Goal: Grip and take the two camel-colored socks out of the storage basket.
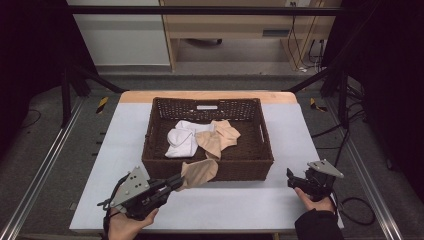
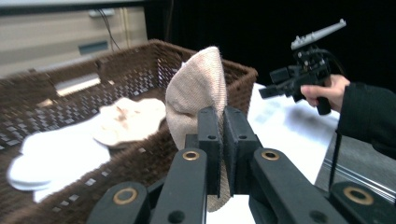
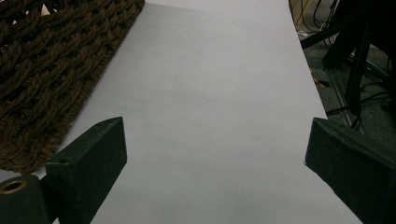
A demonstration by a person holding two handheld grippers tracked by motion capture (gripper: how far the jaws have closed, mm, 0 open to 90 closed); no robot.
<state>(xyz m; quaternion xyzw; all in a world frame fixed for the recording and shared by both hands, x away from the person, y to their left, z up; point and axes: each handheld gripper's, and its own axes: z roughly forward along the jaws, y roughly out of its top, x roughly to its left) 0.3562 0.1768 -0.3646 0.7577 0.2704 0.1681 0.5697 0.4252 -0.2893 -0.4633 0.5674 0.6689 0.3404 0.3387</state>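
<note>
- We are seeing the left tongs (image 1: 176, 182) clenched on a beige sock (image 1: 200, 172), at the near left of the desk (image 1: 240, 200), just in front of the basket's near wall.
- In the left gripper view the left tongs (image 2: 222, 140) are pinching the sock's lower part; the beige sock (image 2: 198, 88) is standing up above the jaws, over the basket's near rim.
- We are noting the right tongs (image 1: 291, 178) released, jaws standing wide apart over bare desk at the near right, well apart from the sock.
- The wicker basket (image 1: 165, 167) is sitting at mid-desk, holding white socks (image 1: 182, 140) to the left and more beige socks (image 1: 220, 136) to the right, touching each other.
- In the right gripper view we are seeing the basket's woven wall (image 3: 56, 70) at the upper left.
</note>
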